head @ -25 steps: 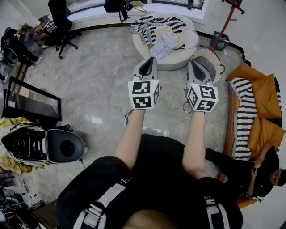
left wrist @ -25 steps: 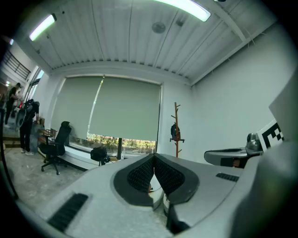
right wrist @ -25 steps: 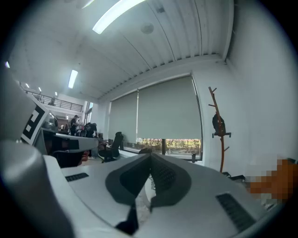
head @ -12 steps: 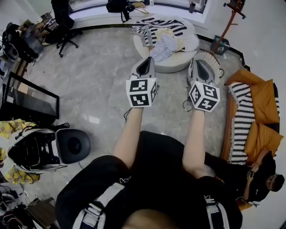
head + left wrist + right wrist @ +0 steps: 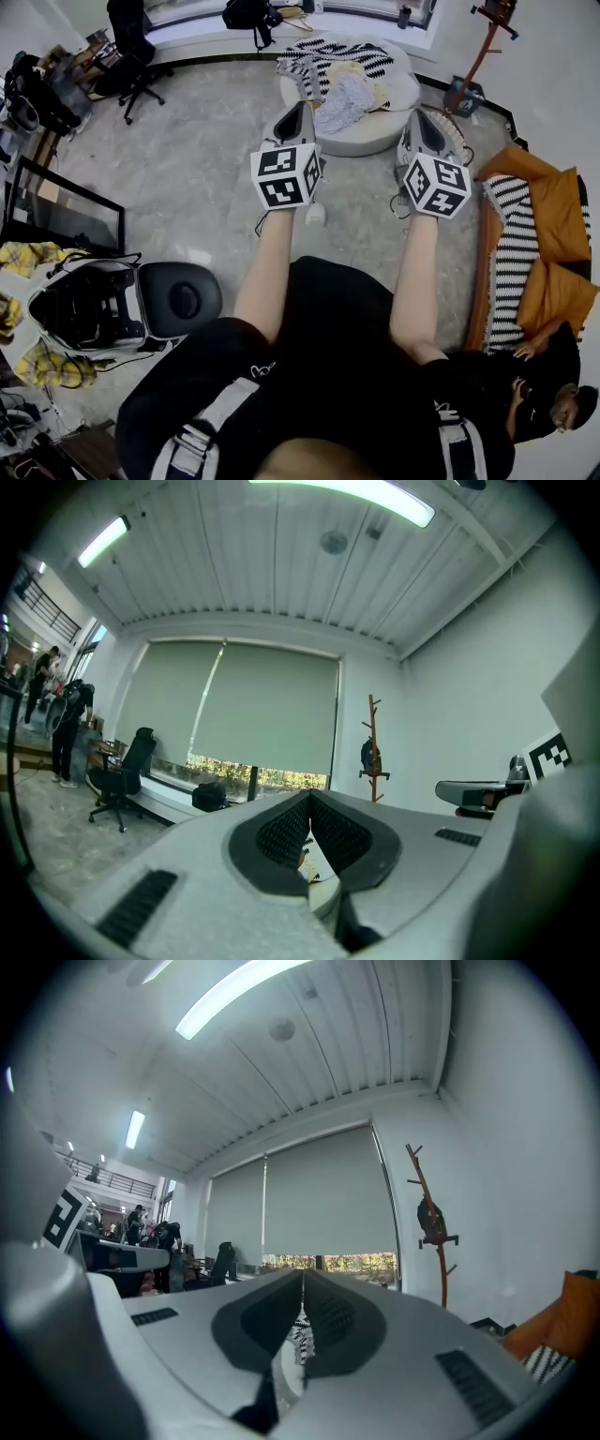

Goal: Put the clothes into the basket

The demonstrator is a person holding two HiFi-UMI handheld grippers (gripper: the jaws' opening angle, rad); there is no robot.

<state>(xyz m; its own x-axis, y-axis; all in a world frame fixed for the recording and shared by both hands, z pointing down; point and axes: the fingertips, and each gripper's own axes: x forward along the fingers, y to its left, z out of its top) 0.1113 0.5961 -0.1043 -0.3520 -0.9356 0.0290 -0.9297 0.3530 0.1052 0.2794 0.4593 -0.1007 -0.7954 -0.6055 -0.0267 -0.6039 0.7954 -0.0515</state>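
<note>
Striped clothes heaped on far ottoman; left claw, right claw clenched, empty. Open wide before reaching; lift clear towards right-hand basket.

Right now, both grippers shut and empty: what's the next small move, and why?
Likely step closer to the pouffe and open the left gripper: the clothes lie on it, ahead of both grippers and untouched, and the right gripper is shut too.

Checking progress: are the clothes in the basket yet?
Out. The clothes lie heaped on the pouf beside the basket; its inside is hidden behind the right gripper.
</note>
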